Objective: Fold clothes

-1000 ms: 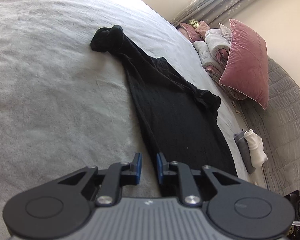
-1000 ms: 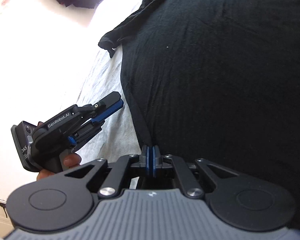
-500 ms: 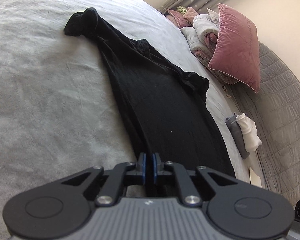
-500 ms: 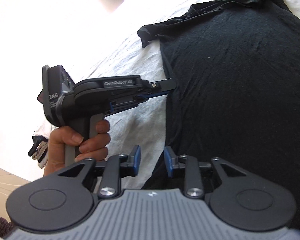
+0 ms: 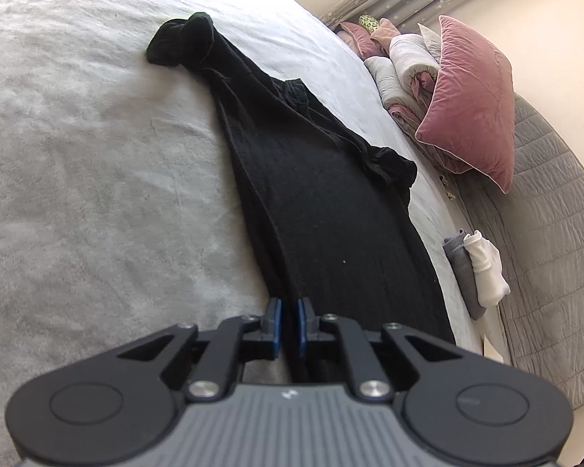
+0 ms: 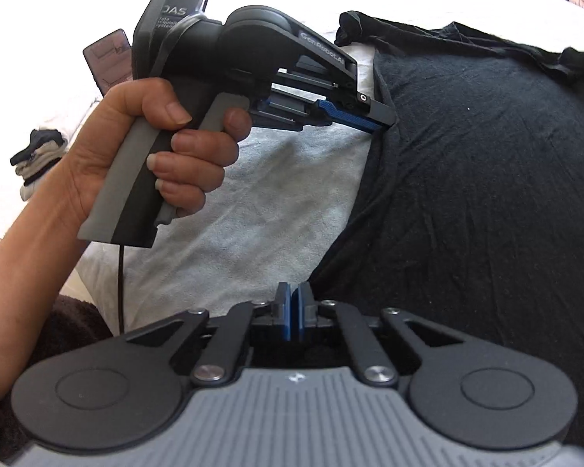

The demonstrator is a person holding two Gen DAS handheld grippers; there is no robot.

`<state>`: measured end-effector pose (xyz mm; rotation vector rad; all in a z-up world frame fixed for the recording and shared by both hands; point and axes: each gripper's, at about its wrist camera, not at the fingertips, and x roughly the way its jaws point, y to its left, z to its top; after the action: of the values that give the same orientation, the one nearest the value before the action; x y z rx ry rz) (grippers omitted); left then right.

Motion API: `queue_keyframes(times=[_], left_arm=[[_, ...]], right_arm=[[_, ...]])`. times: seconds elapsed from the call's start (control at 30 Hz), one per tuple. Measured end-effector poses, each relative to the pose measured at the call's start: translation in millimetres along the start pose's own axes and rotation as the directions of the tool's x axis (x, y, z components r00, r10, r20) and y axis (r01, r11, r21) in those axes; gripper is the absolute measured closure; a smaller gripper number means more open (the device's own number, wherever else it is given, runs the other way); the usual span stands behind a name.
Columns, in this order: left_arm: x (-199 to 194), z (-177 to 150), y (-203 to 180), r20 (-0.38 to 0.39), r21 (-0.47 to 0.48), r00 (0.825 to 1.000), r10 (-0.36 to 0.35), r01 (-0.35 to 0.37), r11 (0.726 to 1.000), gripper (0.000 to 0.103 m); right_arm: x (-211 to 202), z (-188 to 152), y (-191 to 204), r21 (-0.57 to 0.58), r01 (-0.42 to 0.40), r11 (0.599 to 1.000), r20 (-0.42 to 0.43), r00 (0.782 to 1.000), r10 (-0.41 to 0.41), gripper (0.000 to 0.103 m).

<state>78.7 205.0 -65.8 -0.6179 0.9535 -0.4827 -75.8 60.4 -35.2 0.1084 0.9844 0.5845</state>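
Since a second ago: right claw [image 6: 292, 317] opened, re-closed at the black garment [image 5: 323, 210] near hem; whether cloth is pinched, cannot tell. Left claw [image 5: 288, 325] nipped on its side edge. Garment lies on bed [image 5: 78, 163], long axis running away from both.

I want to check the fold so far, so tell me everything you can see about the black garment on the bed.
The black garment is a soft knit-looking top, lying lengthwise and mostly flat on the pale grey bedspread. Its far end is bunched into a knot-like lump, and a crumpled sleeve sticks out on one side. The left gripper is shut on its near edge; the right gripper is shut at its hem.
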Motion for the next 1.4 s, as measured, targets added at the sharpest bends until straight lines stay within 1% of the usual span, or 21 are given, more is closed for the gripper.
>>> queue_keyframes(times=[0.07, 0.13, 0.17, 0.2, 0.27, 0.33, 0.4, 0.43, 0.47, 0.53, 0.6, 0.63, 0.67, 0.7, 0.73, 0.77, 0.87, 0.93, 1.03, 1.17, 1.4], left_arm=[[-2.2, 1.4, 4.7, 0.004, -0.024, 1.000, -0.003, 0.003, 1.000, 0.092], [-5.3, 3.6, 10.0, 0.012, -0.051, 1.000, -0.004, 0.005, 0.999, 0.091], [-6.9, 4.7, 12.8, 0.018, -0.065, 1.000, -0.002, 0.003, 0.998, 0.091], [-8.5, 5.7, 15.7, 0.025, -0.079, 1.000, 0.001, 0.001, 0.997, 0.091], [-11.8, 8.0, 20.5, 0.036, -0.111, 0.999, 0.005, -0.001, 0.994, 0.091], [-14.5, 9.3, 22.7, 0.045, -0.121, 0.999, 0.013, -0.007, 0.993, 0.091], [-17.4, 9.4, 23.3, 0.051, -0.121, 0.999, 0.019, -0.012, 0.993, 0.091], [-18.9, 9.3, 23.5, 0.053, -0.121, 0.998, 0.022, -0.015, 0.993, 0.090], [-20.3, 8.5, 23.3, 0.055, -0.120, 0.998, 0.023, -0.016, 0.993, 0.088], [-22.9, 5.9, 23.4, 0.054, -0.115, 0.998, 0.022, -0.015, 0.993, 0.087], [-25.5, 3.5, 23.5, 0.053, -0.110, 0.998, 0.020, -0.014, 0.994, 0.086], [-26.0, 2.8, 23.0, 0.050, -0.107, 0.999, 0.020, -0.014, 0.994, 0.086], [-26.0, 2.4, 21.7, 0.048, -0.101, 0.999, 0.019, -0.014, 0.995, 0.085], [-26.0, 1.9, 20.6, 0.046, -0.095, 0.999, 0.018, -0.013, 0.995, 0.084], [-26.0, 1.6, 20.2, 0.046, -0.091, 0.999, 0.016, -0.012, 0.996, 0.082], [-26.0, 1.3, 19.9, 0.046, -0.088, 0.999, 0.014, -0.010, 0.996, 0.080], [-25.1, 2.4, 23.6, 0.045, -0.122, 0.999, -0.008, 0.014, 0.992, 0.072], [-24.6, 3.5, 26.9, 0.047, -0.153, 0.999, -0.028, 0.034, 0.988, 0.068], [-24.0, 4.1, 32.5, 0.058, -0.203, 0.997, -0.044, 0.055, 0.978, 0.067], [-22.9, 4.2, 37.8, 0.068, -0.245, 0.996, -0.061, 0.076, 0.967, 0.067], [-23.8, 3.9, 36.1, 0.050, -0.252, 0.997, -0.061, 0.072, 0.965, 0.067]], right_arm=[[-10.6, 0.7, -14.4, 0.102, -0.121, 0.987, 0.025, 0.993, 0.119, 0.101], [-20.3, 1.6, -21.9, 0.180, -0.244, 0.953, 0.067, 0.970, 0.236, 0.101], [-24.0, 1.8, -23.9, 0.203, -0.291, 0.935, 0.083, 0.956, 0.280, 0.101], [-27.6, 2.2, -23.0, 0.208, -0.306, 0.929, 0.091, 0.952, 0.293, 0.101], [-33.2, 3.1, -15.5, 0.176, -0.265, 0.948, 0.088, 0.963, 0.253, 0.098], [-32.0, 2.1, -4.3, 0.102, -0.172, 0.980, 0.081, 0.983, 0.165, 0.088], [-26.2, -0.4, 5.2, 0.024, -0.110, 0.994, 0.069, 0.992, 0.108, 0.088], [-22.1, -2.8, 9.5, -0.015, -0.084, 0.996, 0.063, 0.994, 0.085, 0.084], [-17.8, -6.3, 13.7, -0.054, -0.056, 0.997, 0.059, 0.996, 0.059, 0.069], [-9.1, -13.5, 22.1, -0.132, -0.001, 0.991, 0.053, 0.999, 0.008, 0.052], [0.4, -20.5, 25.2, -0.184, 0.056, 0.981, 0.047, 0.998, -0.048, 0.052], [5.3, -23.9, 25.6, -0.203, 0.084, 0.975, 0.045, 0.996, -0.076, 0.059], [9.1, -27.2, 25.4, -0.223, 0.110, 0.969, 0.050, 0.994, -0.102, 0.070], [9.4, -29.1, 23.5, -0.231, 0.123, 0.965, 0.064, 0.992, -0.111, 0.075], [7.5, -28.9, 19.8, -0.216, 0.117, 0.969, 0.069, 0.992, -0.104, 0.089], [4.7, -27.9, 14.6, -0.187, 0.096, 0.978, 0.069, 0.994, -0.084, 0.092], [-10.3, -21.3, -8.9, -0.029, -0.059, 0.998, 0.074, 0.995, 0.061, 0.093], [-21.3, -17.6, -20.2, 0.041, -0.153, 0.987, 0.102, 0.984, 0.149, 0.094], [-32.7, -14.1, -29.4, 0.094, -0.248, 0.964, 0.142, 0.962, 0.233, 0.094], [-38.2, -11.9, -36.9, 0.157, -0.323, 0.933, 0.182, 0.938, 0.294, 0.093], [-58.3, -6.0, -39.0, 0.190, -0.372, 0.909, 0.232, 0.916, 0.326, 0.093]])
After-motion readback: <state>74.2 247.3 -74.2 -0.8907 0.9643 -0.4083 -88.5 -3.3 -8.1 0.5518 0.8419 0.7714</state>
